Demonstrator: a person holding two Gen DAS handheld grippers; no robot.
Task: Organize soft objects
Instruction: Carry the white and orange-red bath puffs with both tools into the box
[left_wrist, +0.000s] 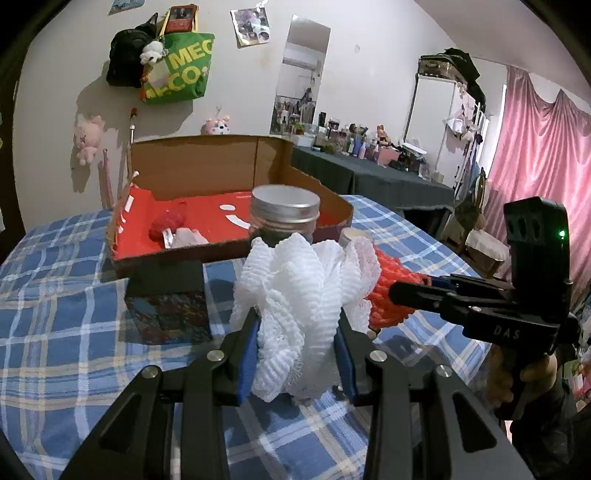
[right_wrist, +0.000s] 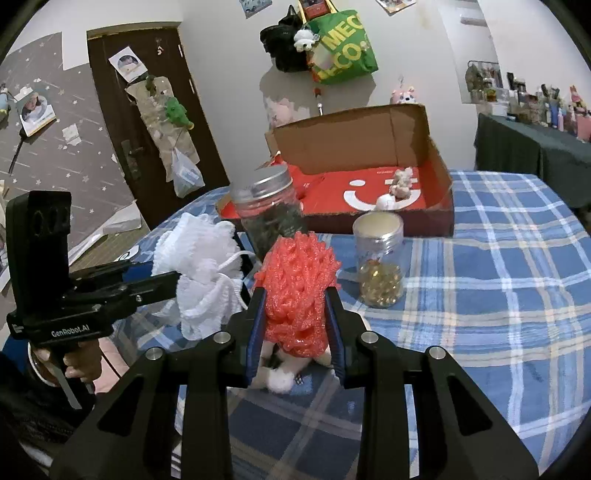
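While clamping nets: both grippers (left_wrist: 297, 325) (right_wrist: 295, 314).

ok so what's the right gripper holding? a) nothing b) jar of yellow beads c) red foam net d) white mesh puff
c: in the right wrist view the right gripper has its blue pads pressed on the red foam net, while the white mesh puff sits in the left gripper.

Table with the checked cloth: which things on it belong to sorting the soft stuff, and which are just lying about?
Part of the job:
- white foam net, clamped in the left gripper
- red foam net, clamped in the right gripper
- cardboard box, open, with small soft toys inside

Just lying about:
- lidded jar
- open jar of yellow beads
- small dark box
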